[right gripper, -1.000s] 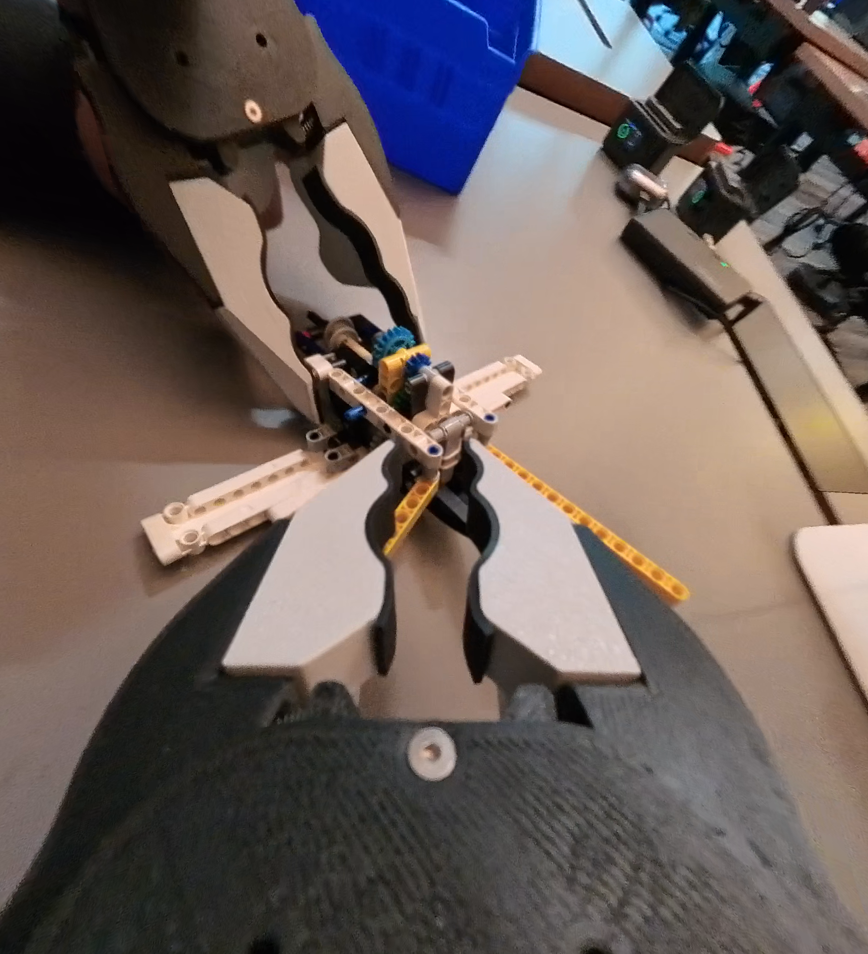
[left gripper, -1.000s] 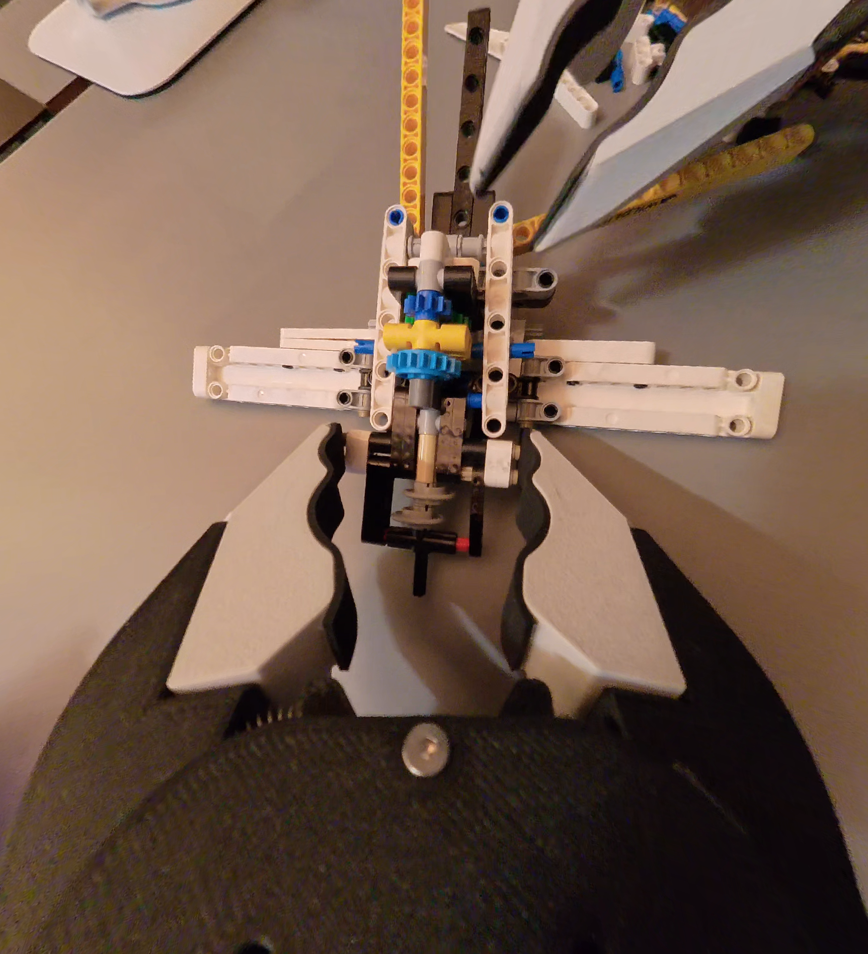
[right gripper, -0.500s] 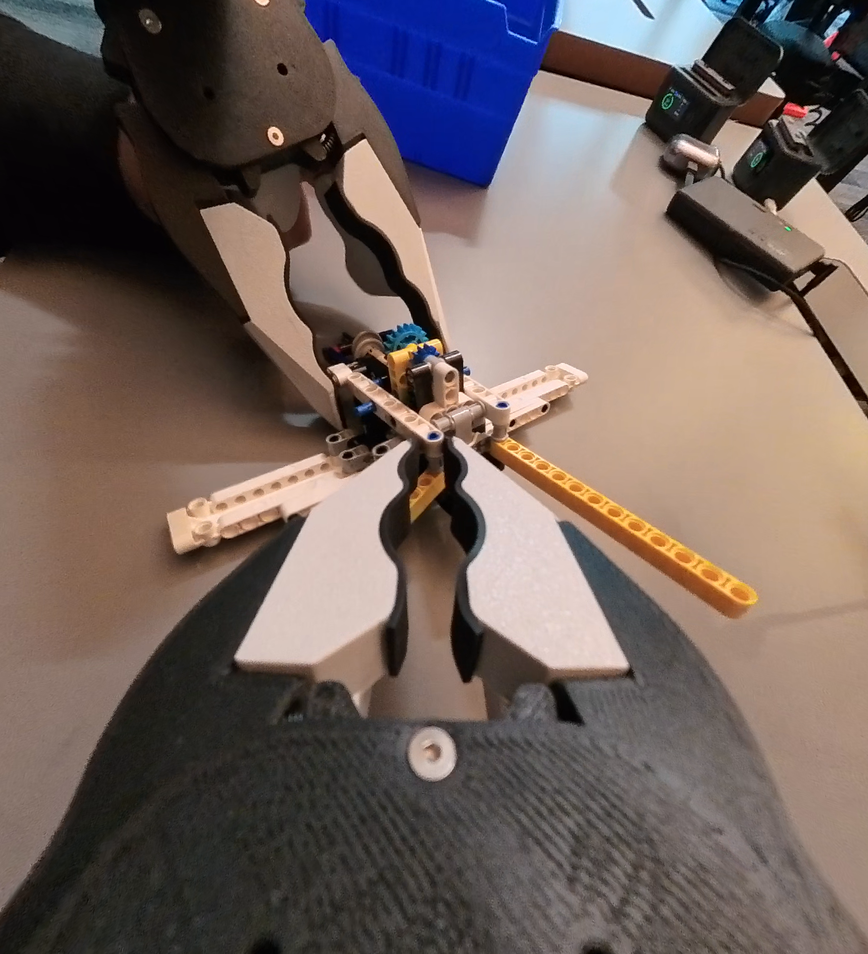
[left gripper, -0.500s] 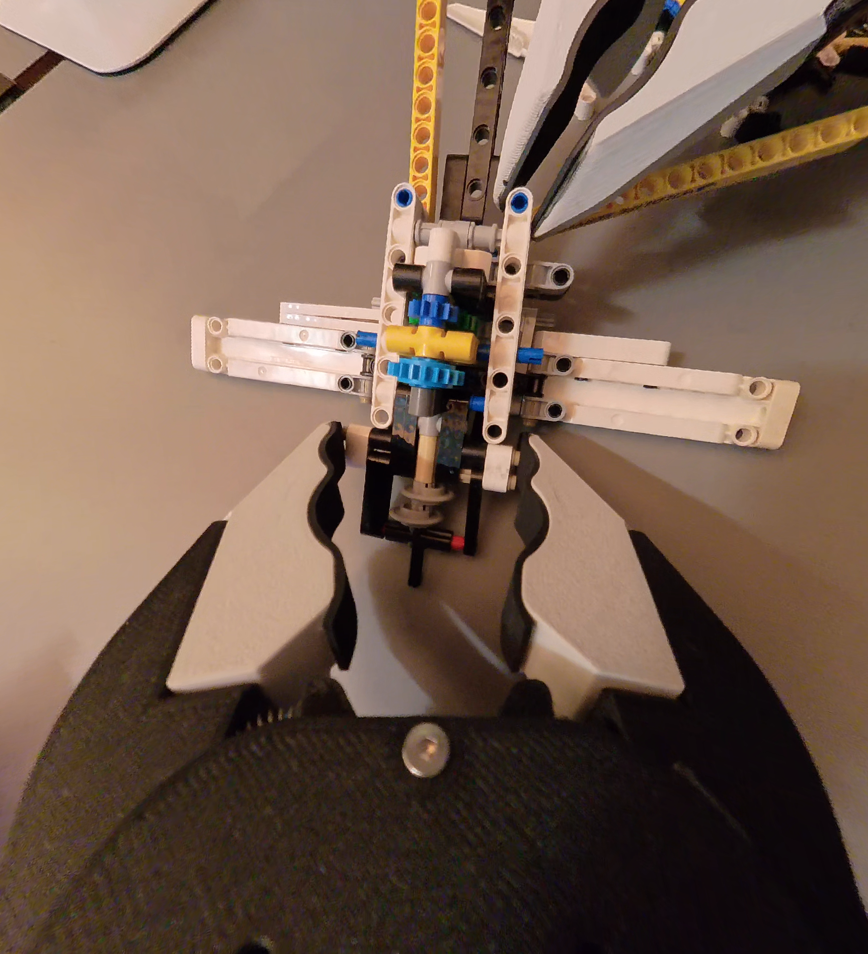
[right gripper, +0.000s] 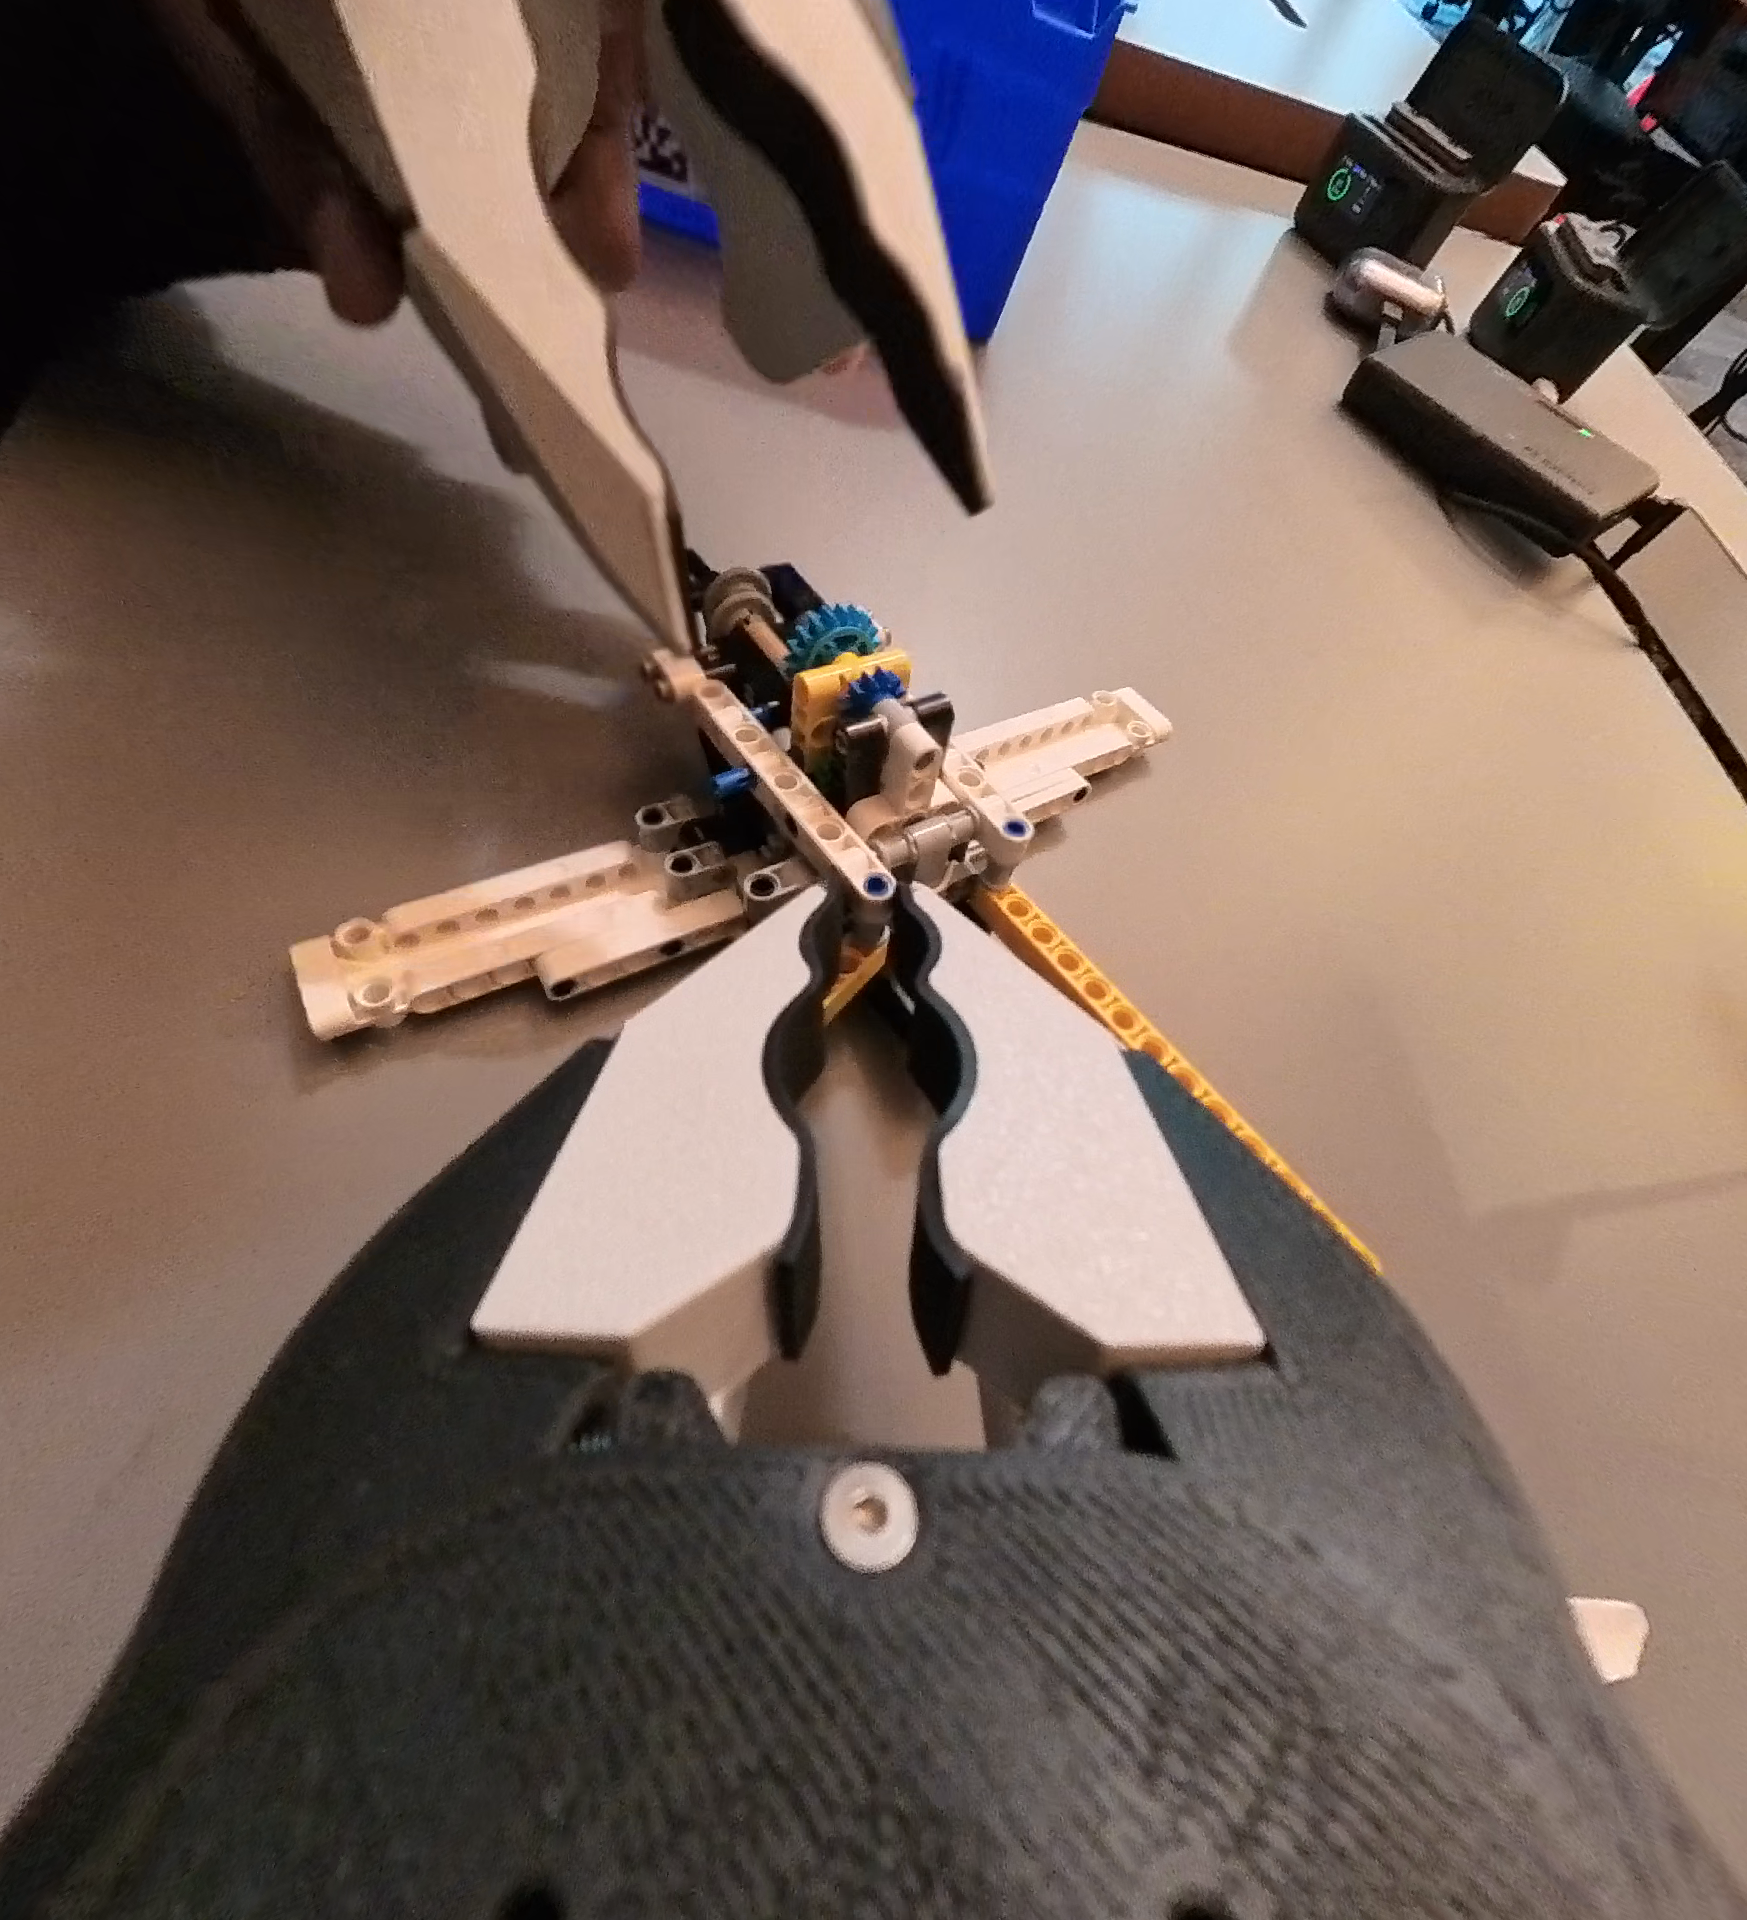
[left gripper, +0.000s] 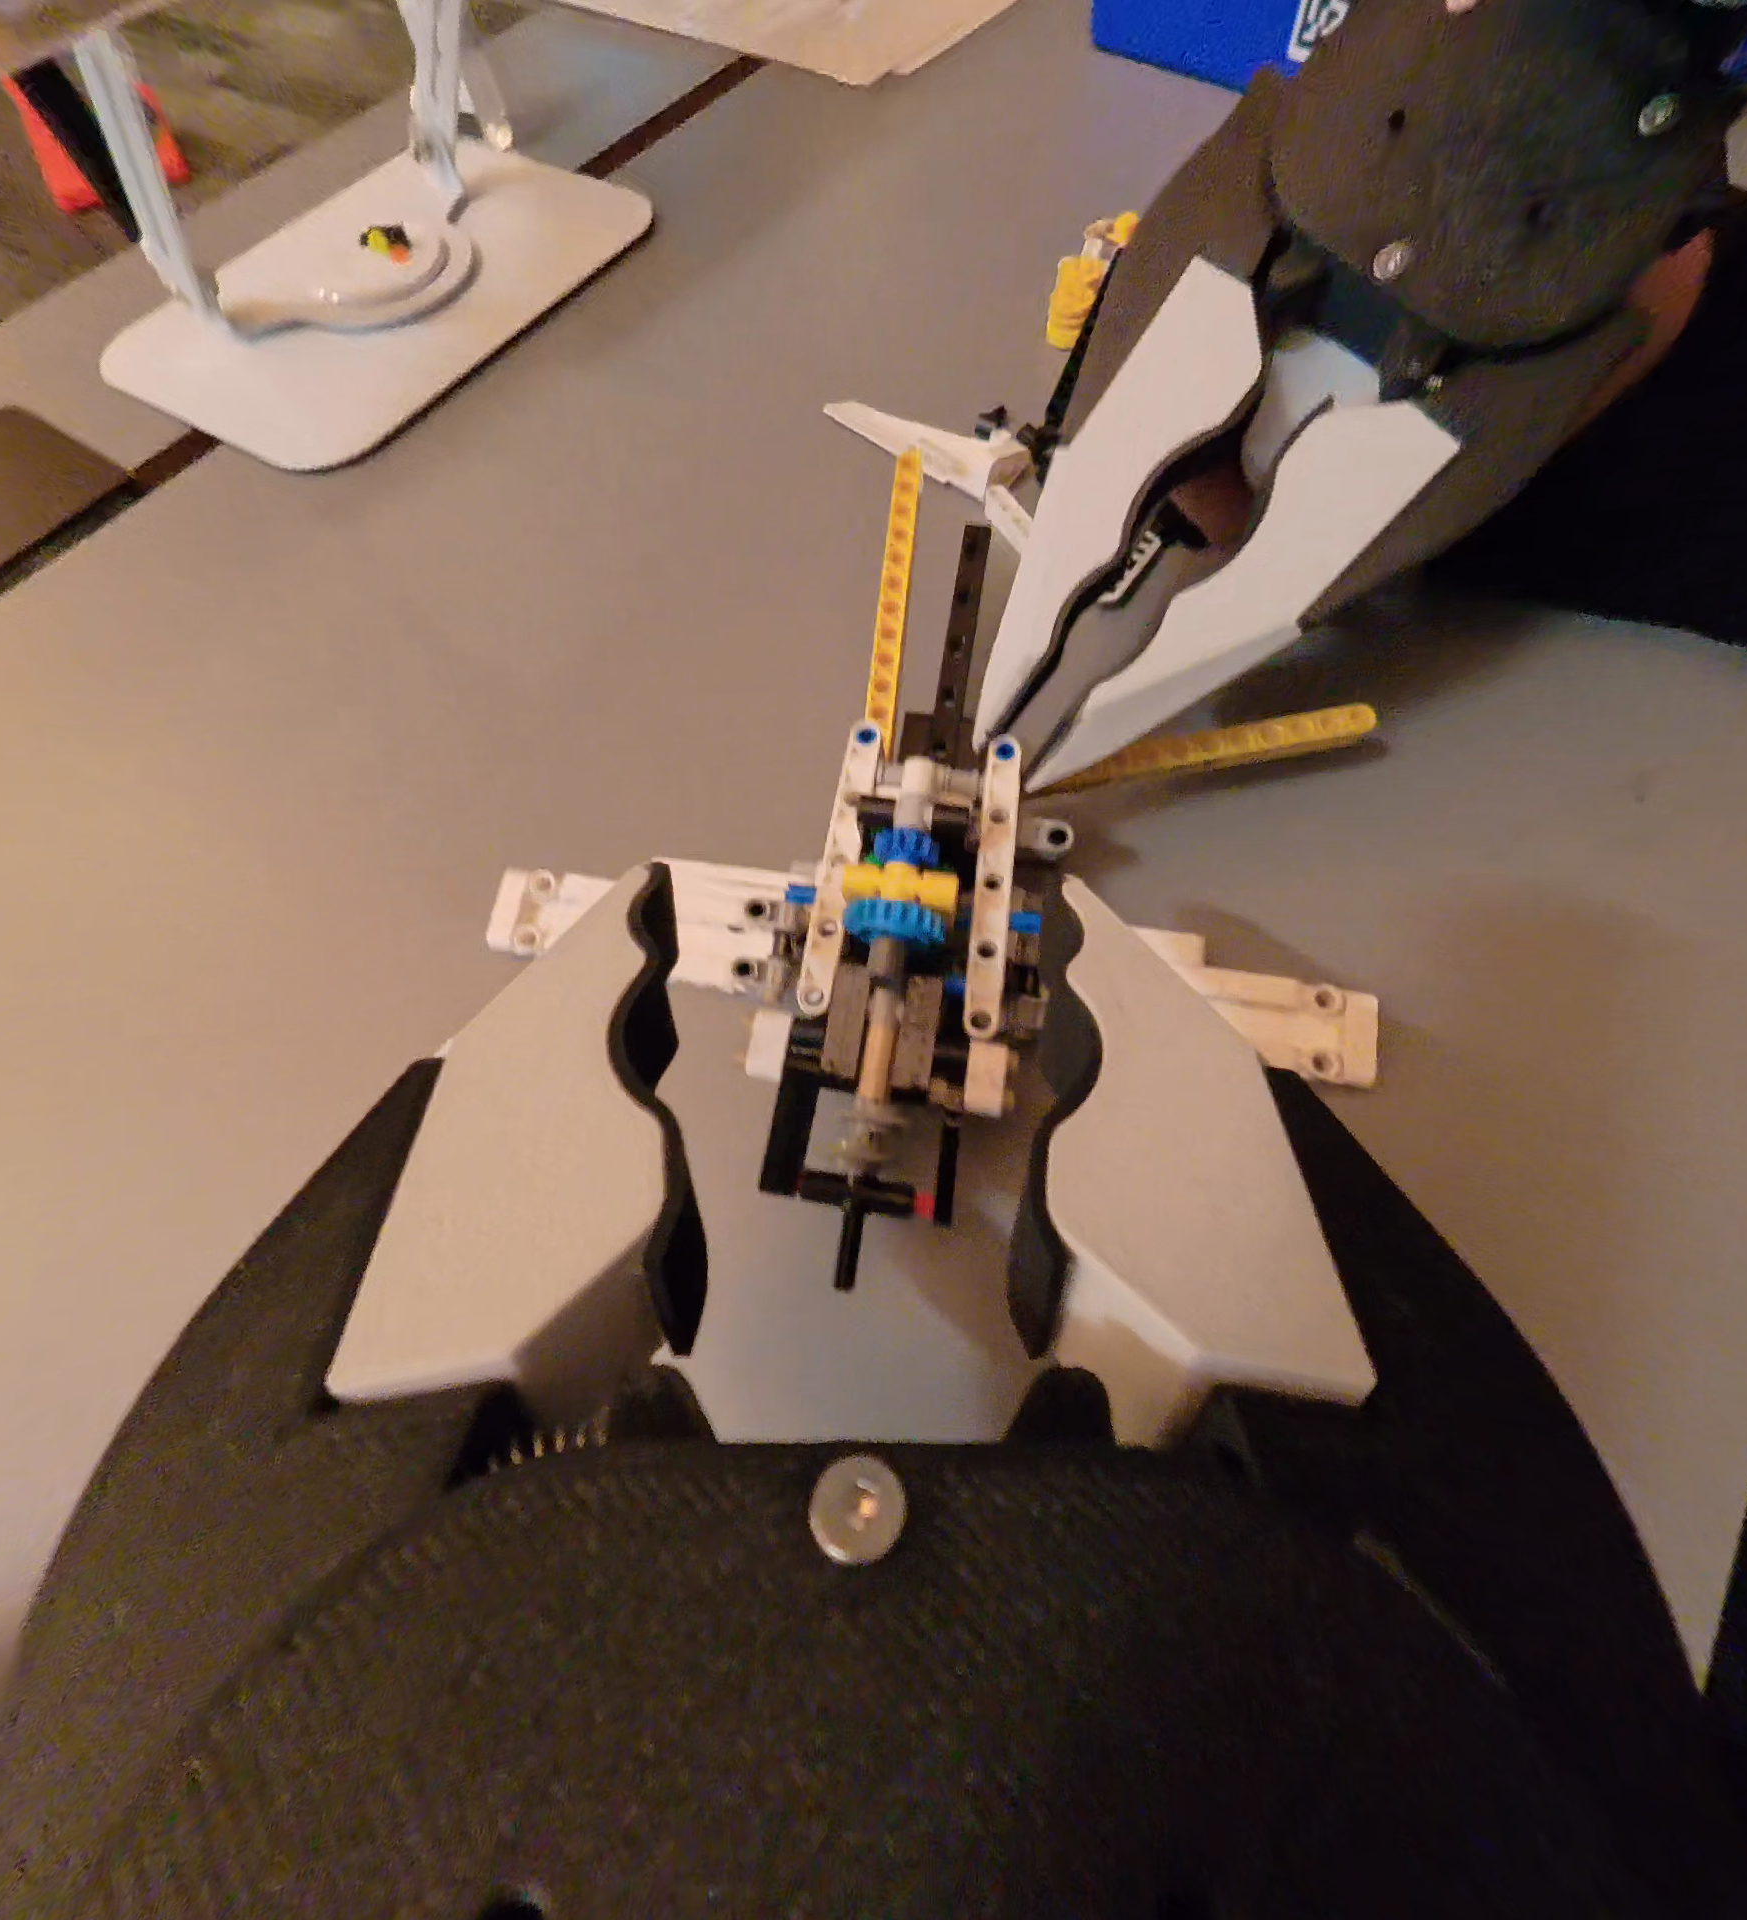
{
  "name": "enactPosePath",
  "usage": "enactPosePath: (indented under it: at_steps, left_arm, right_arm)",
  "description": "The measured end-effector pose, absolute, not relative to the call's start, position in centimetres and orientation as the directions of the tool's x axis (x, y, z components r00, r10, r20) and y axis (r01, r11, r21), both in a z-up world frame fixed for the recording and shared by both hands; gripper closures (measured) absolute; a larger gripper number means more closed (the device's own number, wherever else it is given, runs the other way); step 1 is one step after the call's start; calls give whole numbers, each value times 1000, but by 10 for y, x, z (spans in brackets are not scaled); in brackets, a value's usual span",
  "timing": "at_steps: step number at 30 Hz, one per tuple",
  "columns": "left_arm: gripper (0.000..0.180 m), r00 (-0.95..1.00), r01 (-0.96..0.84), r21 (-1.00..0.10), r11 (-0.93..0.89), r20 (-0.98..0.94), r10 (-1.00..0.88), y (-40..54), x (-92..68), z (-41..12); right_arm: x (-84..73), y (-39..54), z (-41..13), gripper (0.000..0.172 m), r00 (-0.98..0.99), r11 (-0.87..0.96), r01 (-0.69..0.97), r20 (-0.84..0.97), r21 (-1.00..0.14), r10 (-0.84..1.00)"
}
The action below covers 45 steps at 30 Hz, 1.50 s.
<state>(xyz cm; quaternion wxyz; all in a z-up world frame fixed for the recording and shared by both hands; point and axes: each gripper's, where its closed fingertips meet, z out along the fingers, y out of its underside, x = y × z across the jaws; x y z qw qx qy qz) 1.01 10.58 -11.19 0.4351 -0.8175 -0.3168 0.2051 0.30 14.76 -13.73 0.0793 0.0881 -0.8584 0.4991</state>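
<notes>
Brick model [left gripper: 910, 935]: sits flat on the grey counter [left gripper: 433, 675], white wings [right gripper: 495, 935] out to both sides, blue gears [left gripper: 890, 914] in the middle.

Left gripper [left gripper: 858, 878]: jaws wide apart, straddling the model's rear end. Seen from the right wrist, hangs tilted above it, one fingertip [right gripper: 656, 613] touching the rear corner, the other in the air. Grips nothing.

Right gripper [right gripper: 867, 914]: jaws nearly together, clamped on a yellow beam [right gripper: 853, 982] at the model's front, just beside a second, longer yellow beam [right gripper: 1087, 997].

Risk of dragging or swinging the whole model across the counter on any pull at the clamped beam, since pinned down by nothing. Risk too of popping that beam off its joint, or of nudging the longer beam aside.
</notes>
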Motion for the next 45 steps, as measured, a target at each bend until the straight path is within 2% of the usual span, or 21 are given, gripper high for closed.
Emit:
enactPosePath:
  at_steps: [5, 7, 10, 13, 37, 40, 45]
  left_arm:
    - [117, 779, 358, -771, -527, -64, 623, 123, -9, -127]
    - [127, 809, 378, -741, -555, -26, 587, 128, -9, -137]
    - [140, 840, 376, -749, -546, 27, 542, 135, -5, -138]
    - [146, 844, 372, -760, -532, 39, 535, 138, -4, -139]
    - [149, 758, 431, -787, -442, 50, 651, 142, -5, -138]
    - [151, 762, 435, -791, -430, 70, 643, 140, -5, -139]
    - [154, 794, 381, -771, -510, -10, 607, 142, -3, -138]
  right_arm:
    - [5, 149, -139, 164, -972, 481, -233, 221, -845, -81]
    - [6, 149, -139, 165, -972, 474, -233, 221, -849, -82]
    - [6, 150, -139, 165, -971, 464, -234, 225, -854, -75]
    - [6, 149, -139, 164, -971, 464, -235, 229, -854, -71]
    - [6, 155, -140, 167, -963, 522, -260, 257, -812, -79]
    - [4, 153, -139, 166, -973, 511, -213, 226, -833, -38]
    - [4, 153, -139, 165, -965, 492, -241, 260, -836, -32]
